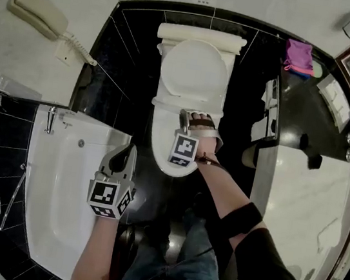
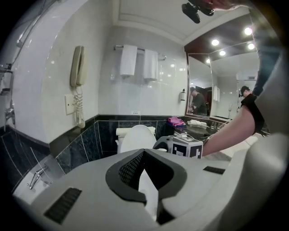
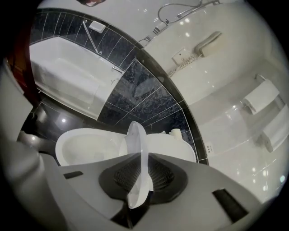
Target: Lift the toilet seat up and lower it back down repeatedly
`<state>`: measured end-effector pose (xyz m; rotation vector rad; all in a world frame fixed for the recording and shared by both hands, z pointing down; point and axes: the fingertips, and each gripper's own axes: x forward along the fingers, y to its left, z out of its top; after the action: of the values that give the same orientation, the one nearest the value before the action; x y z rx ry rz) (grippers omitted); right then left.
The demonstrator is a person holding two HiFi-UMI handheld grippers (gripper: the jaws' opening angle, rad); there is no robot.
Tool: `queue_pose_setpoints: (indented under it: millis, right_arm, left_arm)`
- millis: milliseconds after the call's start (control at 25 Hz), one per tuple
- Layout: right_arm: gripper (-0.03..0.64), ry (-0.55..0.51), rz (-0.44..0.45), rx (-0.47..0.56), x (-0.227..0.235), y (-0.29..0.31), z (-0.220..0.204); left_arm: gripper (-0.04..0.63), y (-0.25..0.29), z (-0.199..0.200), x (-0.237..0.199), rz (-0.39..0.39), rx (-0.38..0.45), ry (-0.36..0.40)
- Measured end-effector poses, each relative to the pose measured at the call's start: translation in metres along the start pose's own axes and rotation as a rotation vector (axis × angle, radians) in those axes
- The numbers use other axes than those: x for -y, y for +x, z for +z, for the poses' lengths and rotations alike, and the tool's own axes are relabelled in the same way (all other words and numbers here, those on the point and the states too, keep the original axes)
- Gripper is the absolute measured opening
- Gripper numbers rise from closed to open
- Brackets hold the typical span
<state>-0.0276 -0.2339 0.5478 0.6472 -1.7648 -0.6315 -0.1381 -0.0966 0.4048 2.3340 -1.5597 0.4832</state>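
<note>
Seat: the seat [image 3: 137,135] is seen edge-on in the right gripper view, raised clear of the bowl [image 3: 90,131], with the bowl's open inside shown to its left.
Right tool: the right tool [image 1: 198,123] is clenched on the seat's front edge, and the thin white rim is pinched between both pads.
Left tool: the left tool [image 1: 125,156] is held well apart from the toilet, above the bathtub [image 1: 57,184] edge. Its jaws are drawn together and nothing is gripped.
Seat angle: from the left gripper view a white oval is seen standing up in front of the tank [image 1: 202,37]. How much of that oval is seat and how much is lid cannot be told.
Done so far: 1 lift is at least partly made, judged from the gap between seat and bowl. The number of full cycles completed cannot be read from these pictures.
Phase: it cannot be told whether this is the upward or the downward half of a cycle.
Left to do: the seat is to be brought to 1 end of its swing, then carried back, and the cycle is to be repeated.
Grip note: the hold is judged adequate for either direction, since the rim is seated deep between the pads.
</note>
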Motion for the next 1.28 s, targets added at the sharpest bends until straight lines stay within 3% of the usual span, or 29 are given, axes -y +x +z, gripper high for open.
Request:
queue_pose_setpoints:
  millis: [160, 560, 1000, 1280]
  right_arm:
    - [0.066, 0.005, -0.041, -0.036, -0.042, -0.010, -0.004]
    - [0.078, -0.022, -0.065, -0.048, -0.163, -0.022, -0.002]
    - [0.089, -0.022, -0.107, 0.014, -0.285, -0.004, -0.012]
    - [0.101, -0.017, -0.075, 0.010, -0.357, 0.026, -0.025]
  left_arm:
    - [0.002, -0.020, -0.048, 0.003, -0.047, 0.012, 0.003]
    - [0.002, -0.049, -0.161, 0.001, -0.064, 0.005, -0.021]
    - [0.002, -0.020, -0.256, 0.007, -0.113, 0.012, -0.014]
    - [0.002, 0.005, -0.311, 0.007, -0.129, 0.009, -0.023]
